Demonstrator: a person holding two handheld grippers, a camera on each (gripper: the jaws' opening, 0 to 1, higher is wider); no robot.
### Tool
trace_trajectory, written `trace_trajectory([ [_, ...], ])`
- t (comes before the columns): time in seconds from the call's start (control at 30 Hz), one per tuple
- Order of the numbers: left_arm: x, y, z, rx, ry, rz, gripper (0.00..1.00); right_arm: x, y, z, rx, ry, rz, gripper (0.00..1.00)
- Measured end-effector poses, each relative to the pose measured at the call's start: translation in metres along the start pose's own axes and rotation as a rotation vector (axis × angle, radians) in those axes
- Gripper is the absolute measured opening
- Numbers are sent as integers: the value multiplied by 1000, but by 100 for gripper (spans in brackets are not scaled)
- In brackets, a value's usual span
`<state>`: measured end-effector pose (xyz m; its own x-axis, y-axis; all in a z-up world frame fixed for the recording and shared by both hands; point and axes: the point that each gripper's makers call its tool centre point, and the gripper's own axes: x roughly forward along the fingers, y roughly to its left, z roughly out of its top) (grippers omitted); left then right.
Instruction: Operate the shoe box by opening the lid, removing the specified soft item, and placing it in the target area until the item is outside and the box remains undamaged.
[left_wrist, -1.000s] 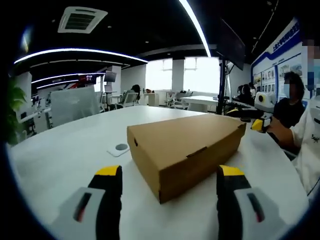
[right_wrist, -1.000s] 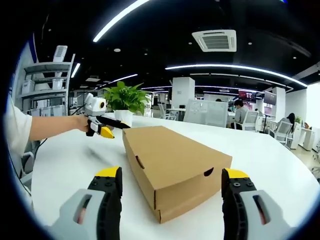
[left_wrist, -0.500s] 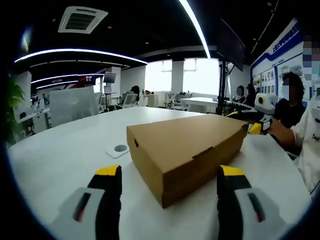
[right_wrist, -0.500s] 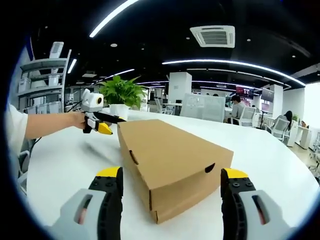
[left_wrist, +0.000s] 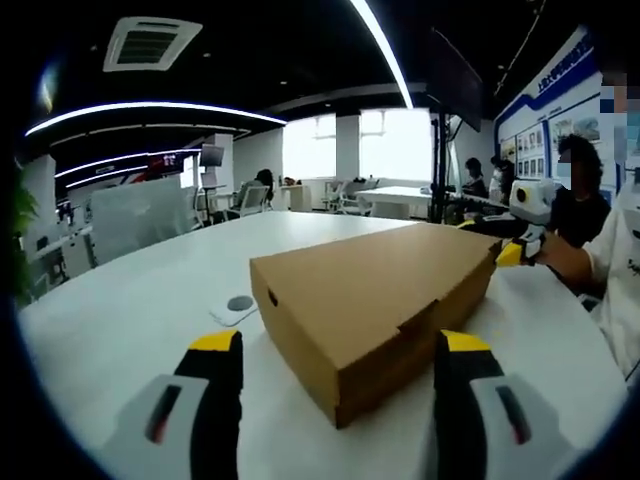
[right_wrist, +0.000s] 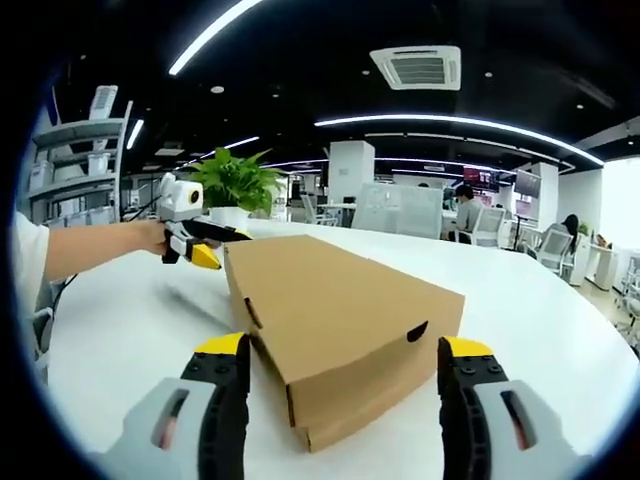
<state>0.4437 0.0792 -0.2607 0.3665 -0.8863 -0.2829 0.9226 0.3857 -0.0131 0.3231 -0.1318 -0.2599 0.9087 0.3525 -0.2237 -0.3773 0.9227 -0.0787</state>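
Shoe box (left_wrist: 375, 300) cardboard looks light and crushable; with your left gripper (left_wrist: 340, 345) and right gripper (right_wrist: 342, 350) jaws apart, lift its lid (right_wrist: 330, 285) edge gently.

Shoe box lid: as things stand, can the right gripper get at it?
Probably yes. The right gripper is open, jaws either side of the near corner of the closed shoe box, and nothing lies between them on the white table. The left gripper is at the far end.
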Motion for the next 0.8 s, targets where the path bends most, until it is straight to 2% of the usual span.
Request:
trace_trajectory([
  [0.1,2,-3,-1,11,8,-20,80,4,-2,-2,32,5,12,80],
  [0.27,5,2,-3,20,14,-15,80,7,-1,-2,31,-1,15,82],
  [0.47,8,-1,-3,14,13,-25,77,9,1,-3,33,-4,27,82],
  [0.53,9,-3,-4,13,17,-32,73,9,1,-3,32,-6,27,82],
  [0.6,9,-12,-3,21,13,-74,65,10,1,-3,28,-6,29,82],
  [0.63,11,-9,-4,28,17,-52,66,10,1,-3,27,-7,29,82],
  [0.8,12,-10,-4,20,11,-58,66,10,2,-3,30,-13,31,82],
])
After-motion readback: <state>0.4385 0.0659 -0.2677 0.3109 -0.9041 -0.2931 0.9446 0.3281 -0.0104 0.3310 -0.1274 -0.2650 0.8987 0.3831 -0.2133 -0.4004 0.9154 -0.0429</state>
